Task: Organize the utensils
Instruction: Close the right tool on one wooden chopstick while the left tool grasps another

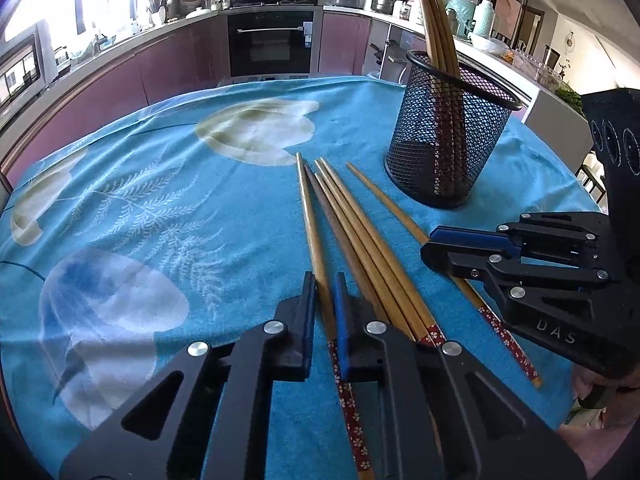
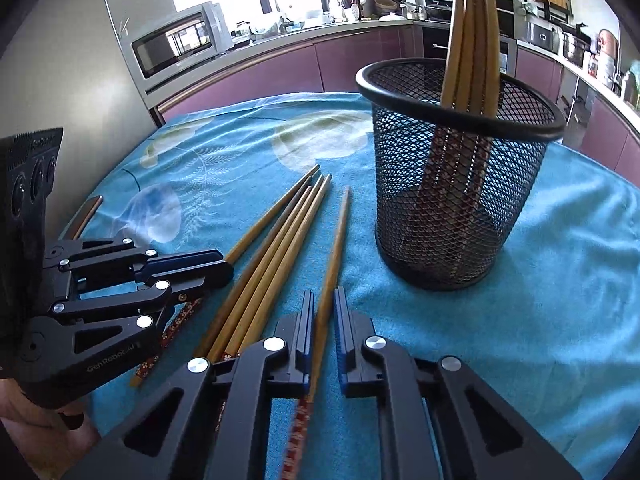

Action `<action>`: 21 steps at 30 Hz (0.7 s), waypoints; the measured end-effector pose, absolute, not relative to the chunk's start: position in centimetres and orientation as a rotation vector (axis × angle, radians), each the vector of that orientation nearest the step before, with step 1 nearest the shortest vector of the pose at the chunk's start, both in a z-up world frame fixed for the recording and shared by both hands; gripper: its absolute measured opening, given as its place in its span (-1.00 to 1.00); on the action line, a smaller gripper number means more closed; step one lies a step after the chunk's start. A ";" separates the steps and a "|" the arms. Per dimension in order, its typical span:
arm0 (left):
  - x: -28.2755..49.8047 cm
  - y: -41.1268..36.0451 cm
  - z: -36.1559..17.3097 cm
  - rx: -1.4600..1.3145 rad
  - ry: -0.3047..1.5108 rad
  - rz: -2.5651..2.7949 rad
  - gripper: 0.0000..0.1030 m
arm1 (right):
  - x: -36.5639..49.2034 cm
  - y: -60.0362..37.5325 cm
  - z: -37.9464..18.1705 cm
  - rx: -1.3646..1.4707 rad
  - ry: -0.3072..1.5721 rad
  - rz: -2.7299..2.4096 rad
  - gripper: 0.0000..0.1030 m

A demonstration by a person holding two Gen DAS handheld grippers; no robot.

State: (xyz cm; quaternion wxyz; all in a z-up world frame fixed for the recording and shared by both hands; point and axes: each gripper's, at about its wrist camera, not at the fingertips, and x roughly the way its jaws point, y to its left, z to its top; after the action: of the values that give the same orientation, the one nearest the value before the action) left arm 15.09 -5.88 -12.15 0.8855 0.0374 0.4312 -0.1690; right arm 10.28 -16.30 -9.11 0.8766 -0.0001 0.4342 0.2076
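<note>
Several wooden chopsticks with red flowered ends lie on the blue cloth (image 1: 352,240) (image 2: 276,240). A black mesh holder (image 1: 448,136) (image 2: 456,184) stands to their right with several chopsticks upright in it. My left gripper (image 1: 323,292) straddles the leftmost chopstick (image 1: 310,216), jaws narrowly apart around it, low on the table. My right gripper (image 2: 323,308) straddles the rightmost chopstick (image 2: 336,240) in the same way, its pads close on either side. Each gripper shows in the other's view, the right one (image 1: 436,246) and the left one (image 2: 224,264).
The table carries a blue cloth with pale leaf prints (image 1: 160,208). Behind it runs a kitchen counter with an oven (image 1: 272,44), a microwave (image 2: 176,40), pots and jars. A hand shows at the lower left of the right wrist view (image 2: 44,424).
</note>
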 end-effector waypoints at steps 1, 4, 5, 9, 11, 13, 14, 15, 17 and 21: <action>15.1 -5.8 -12.1 0.071 0.896 -0.350 -0.82 | 10.3 -16.5 -9.1 0.008 0.906 0.433 -0.88; 14.9 -5.4 -12.0 0.047 0.893 -0.344 -0.83 | 10.1 -17.1 -9.1 0.039 0.904 0.436 -0.88; 14.7 -5.2 -11.9 0.043 0.890 -0.342 -0.84 | 10.0 -17.3 -9.0 0.042 0.901 0.436 -0.88; 14.1 -4.5 -11.2 0.020 0.871 -0.355 -0.84 | 9.4 -17.9 -8.4 0.063 0.881 0.458 -0.88; 13.6 -4.3 -10.8 0.022 0.861 -0.367 -0.84 | 9.1 -18.0 -8.0 0.067 0.868 0.475 -0.88; 13.2 -4.4 -10.6 0.031 0.854 -0.381 -0.84 | 8.7 -18.0 -7.6 0.064 0.860 0.496 -0.88; 13.0 -4.4 -10.5 0.034 0.851 -0.387 -0.84 | 8.6 -17.9 -7.5 0.058 0.859 0.501 -0.88; 12.8 -4.4 -10.5 0.037 0.849 -0.394 -0.84 | 8.5 -17.7 -7.4 0.050 0.859 0.507 -0.88; 12.5 -4.4 -10.6 0.039 0.848 -0.405 -0.84 | 8.5 -17.5 -7.5 0.045 0.866 0.518 -0.88; 12.2 -4.4 -11.1 0.059 0.861 -0.401 -0.85 | 8.5 -17.1 -8.0 0.036 0.887 0.530 -0.88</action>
State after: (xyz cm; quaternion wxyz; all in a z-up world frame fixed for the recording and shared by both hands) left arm 12.19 -4.38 -11.05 0.8890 0.0282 0.4144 -0.1930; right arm 8.49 -17.13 -8.01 0.8693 0.0174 0.4240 0.2534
